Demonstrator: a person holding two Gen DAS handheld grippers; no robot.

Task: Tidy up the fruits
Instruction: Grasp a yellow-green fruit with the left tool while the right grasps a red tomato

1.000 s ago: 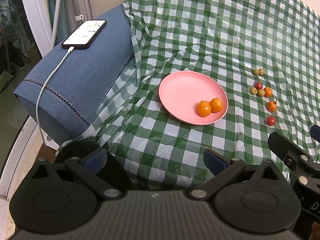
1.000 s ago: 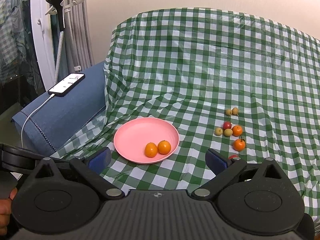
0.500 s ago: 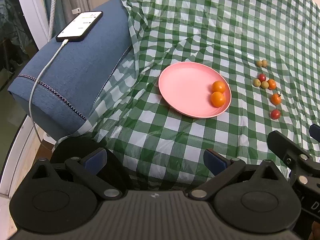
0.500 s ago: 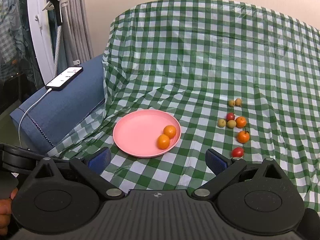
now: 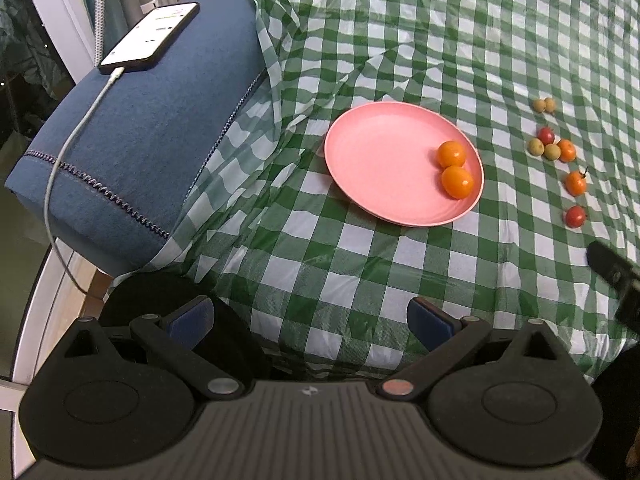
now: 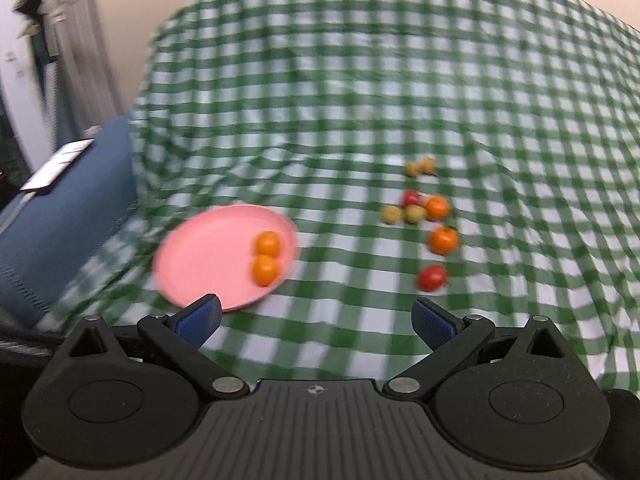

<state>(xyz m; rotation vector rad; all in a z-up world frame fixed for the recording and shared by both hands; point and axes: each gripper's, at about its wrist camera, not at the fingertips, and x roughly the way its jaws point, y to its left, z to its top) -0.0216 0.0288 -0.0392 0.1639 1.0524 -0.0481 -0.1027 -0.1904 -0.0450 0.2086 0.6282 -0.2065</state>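
Note:
A pink plate [image 5: 380, 168] lies on the green checked cloth with two orange fruits [image 5: 451, 154] at its right side; it also shows in the right wrist view [image 6: 208, 256]. To its right lie several loose small fruits: a red one [image 5: 575, 216] [image 6: 432, 277], an orange one with a stem [image 5: 575, 183] [image 6: 443, 239], a cluster [image 5: 551, 148] [image 6: 416, 210] and two yellowish ones [image 5: 545, 105] [image 6: 420, 166]. My left gripper [image 5: 310, 316] is open and empty, near the cloth's front edge. My right gripper [image 6: 316, 316] is open and empty, short of the red fruit.
A blue cushion [image 5: 132, 128] at the left carries a phone [image 5: 150, 36] on a white charging cable [image 5: 64, 152]. The right gripper's black body [image 5: 612, 276] shows at the right edge of the left wrist view. The cloth [image 5: 440, 32] rises at the back.
The right gripper has moved forward and right toward the loose fruits; its view is blurred. The left gripper has shifted slightly. Both stay open.

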